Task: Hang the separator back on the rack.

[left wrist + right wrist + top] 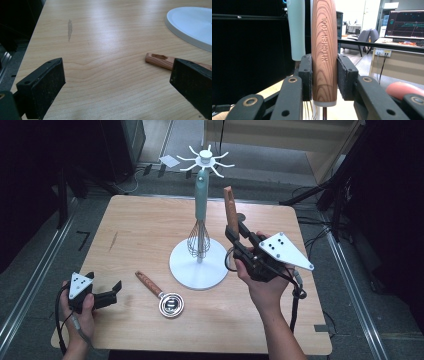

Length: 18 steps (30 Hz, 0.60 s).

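Left gripper [102, 295] is sitting low at the near left corner of the table [145, 220], jaws standing wide apart with nothing between them; its own view is looking past them at the wooden end of the strainer handle [160, 60]. That small strainer [162, 295] is lying flat just right of it, steel bowl toward the person, handle pointing away-left, close to the white stand base [197, 265] but apart from it. Right gripper [237, 237] is holding up further in, right of the stand, jaws clamped on a wood-handled utensil [324, 50], pads pressing both sides of the lower handle just above its pale collar. Handle is standing near upright, tip in the air beside the teal whisk [200, 205] hanging on the rack pole. Working end below the jaws is hidden, can't tell what tool it is. Judging handling: stiff, light, not fragile, but smooth rounded wood so it's likely wanting to twist or slide in the pads; gripping low is leaving the top free for the white hook ring [205, 157] at the far end, though I can't see a hanging hole from here.
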{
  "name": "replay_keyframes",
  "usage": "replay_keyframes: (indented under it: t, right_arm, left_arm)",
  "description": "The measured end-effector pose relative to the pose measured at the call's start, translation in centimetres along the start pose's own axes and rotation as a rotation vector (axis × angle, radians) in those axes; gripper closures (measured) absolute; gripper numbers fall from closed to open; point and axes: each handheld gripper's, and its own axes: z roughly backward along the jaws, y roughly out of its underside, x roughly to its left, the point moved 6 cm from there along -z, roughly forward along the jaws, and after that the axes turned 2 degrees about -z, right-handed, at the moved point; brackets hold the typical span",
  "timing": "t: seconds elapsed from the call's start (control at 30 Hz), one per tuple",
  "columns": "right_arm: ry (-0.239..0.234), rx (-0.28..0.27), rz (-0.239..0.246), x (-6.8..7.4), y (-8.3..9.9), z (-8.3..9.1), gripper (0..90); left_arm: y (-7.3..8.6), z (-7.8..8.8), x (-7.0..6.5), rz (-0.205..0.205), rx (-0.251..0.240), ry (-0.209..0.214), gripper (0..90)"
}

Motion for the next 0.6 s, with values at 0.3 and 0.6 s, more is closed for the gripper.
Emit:
replay_keyframes:
  t: [0.3,0.6]
  right_arm:
    - [0.000,-0.016,0.006,0.0,-0.9,0.0,70.0]
    - [-0.001,-0.034,0.004,0.1,-1.4,-0.4,70.0]
  left_arm:
    - [0.0,0.0,0.0,-0.001,0.001,-0.001,0.0]
    - [0.0,0.0,0.0,-0.001,0.001,0.000,0.0]
